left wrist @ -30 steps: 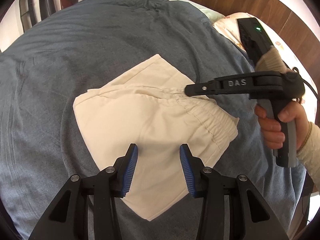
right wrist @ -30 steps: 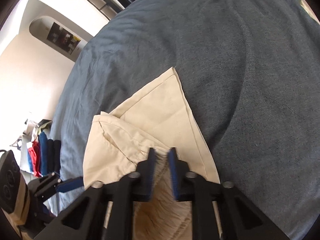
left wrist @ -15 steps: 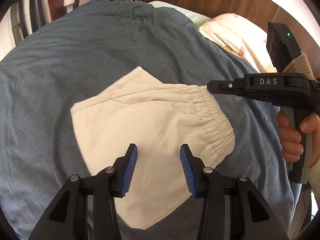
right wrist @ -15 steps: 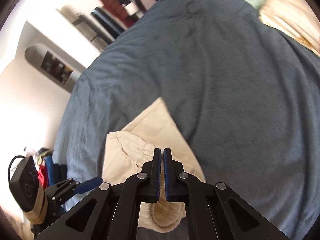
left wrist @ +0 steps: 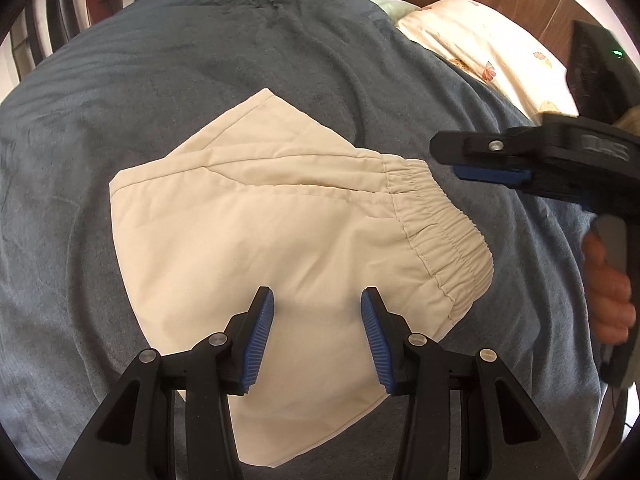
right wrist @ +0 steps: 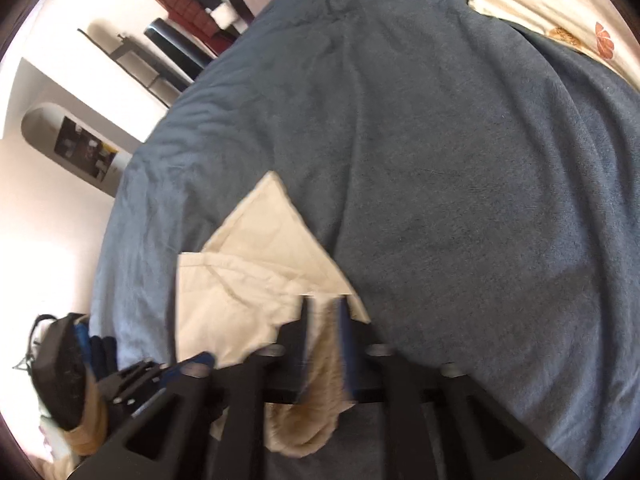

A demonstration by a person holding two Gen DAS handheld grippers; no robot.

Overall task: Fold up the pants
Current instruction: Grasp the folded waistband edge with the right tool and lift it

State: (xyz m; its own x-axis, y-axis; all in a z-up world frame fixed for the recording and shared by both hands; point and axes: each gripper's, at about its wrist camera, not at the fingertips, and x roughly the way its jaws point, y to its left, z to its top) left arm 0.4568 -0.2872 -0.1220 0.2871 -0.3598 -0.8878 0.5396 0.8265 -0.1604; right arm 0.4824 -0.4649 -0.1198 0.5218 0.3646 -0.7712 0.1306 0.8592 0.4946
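Left wrist view: we see soft, light cream pants (left wrist: pixel 280 248) folded on the bed (left wrist: pixel 200 60); grip the elastic waistband (left wrist: pixel 444 236) at 3 o'clock. Left gripper (left wrist: pixel 317 338) fingers wide, right gripper (left wrist: pixel 472 160) fingers slightly parted, empty.

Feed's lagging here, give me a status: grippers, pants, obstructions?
Left gripper open, over the pants, holding nothing. Right gripper off the waistband, empty, slightly open. Pants folded on blanket. No obstructions.

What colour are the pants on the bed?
The pants are plain cream, lying on a blue-grey blanket. The left wrist view shows them best.
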